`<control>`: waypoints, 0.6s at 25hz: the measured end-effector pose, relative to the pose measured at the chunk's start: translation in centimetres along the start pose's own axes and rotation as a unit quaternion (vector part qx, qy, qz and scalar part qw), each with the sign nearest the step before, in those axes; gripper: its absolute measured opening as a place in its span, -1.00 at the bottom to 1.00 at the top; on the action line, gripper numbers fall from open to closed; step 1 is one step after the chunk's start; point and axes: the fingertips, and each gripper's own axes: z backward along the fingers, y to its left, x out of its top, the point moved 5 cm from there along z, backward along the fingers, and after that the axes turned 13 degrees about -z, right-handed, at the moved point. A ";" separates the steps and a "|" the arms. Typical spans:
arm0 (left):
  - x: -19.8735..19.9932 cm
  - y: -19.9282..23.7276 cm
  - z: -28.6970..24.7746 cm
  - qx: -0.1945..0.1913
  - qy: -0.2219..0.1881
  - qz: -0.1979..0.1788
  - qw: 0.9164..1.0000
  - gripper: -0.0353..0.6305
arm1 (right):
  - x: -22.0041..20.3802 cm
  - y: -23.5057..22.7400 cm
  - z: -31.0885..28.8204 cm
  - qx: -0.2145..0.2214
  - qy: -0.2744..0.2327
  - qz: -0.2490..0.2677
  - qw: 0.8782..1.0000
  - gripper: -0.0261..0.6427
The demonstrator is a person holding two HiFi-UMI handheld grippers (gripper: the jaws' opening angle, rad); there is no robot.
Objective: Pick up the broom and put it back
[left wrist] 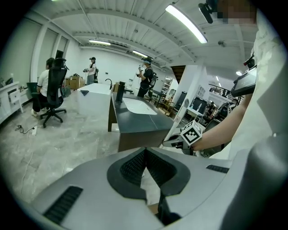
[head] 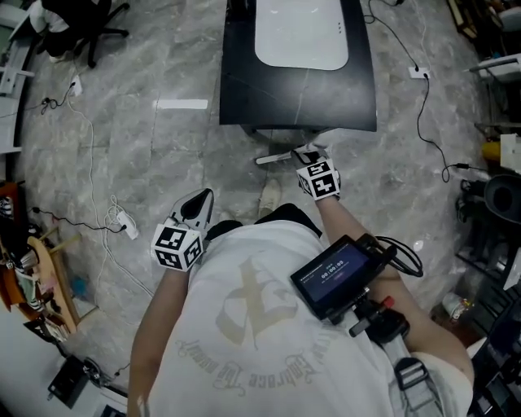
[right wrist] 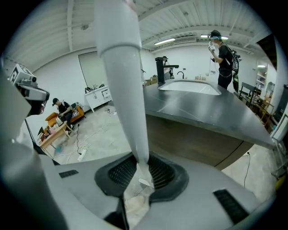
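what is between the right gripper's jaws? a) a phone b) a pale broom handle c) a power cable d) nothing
b: in the right gripper view, the right gripper is closed on the pale broom handle, which rises from between its pads.

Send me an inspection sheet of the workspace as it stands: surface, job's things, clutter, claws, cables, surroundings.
Surface: grey marbled floor.
Job's things: broom handle, a pale pole between the right claw's pads; the broom head is not seen.
Clutter: wooden rack with oddments at the left edge.
Claws: right claw shut on the broom handle; left claw shut, nothing in it.
Cables: white power strip with loose leads on the floor at the left; black cable trailing right of the counter.
Surroundings: dark counter with a white sink ahead; office chair far left; standing person beyond the counter.
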 end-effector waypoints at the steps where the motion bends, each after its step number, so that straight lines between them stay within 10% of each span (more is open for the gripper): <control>1: 0.0 0.1 0.1 -0.001 -0.004 0.000 1.000 -0.86 | 0.0 0.2 0.5 -0.001 -0.005 -0.002 1.000 -0.63; 15: -2.7 1.2 3.5 -0.006 -0.049 0.011 0.999 -0.86 | 1.5 5.4 6.5 0.002 -0.055 0.011 0.998 -0.64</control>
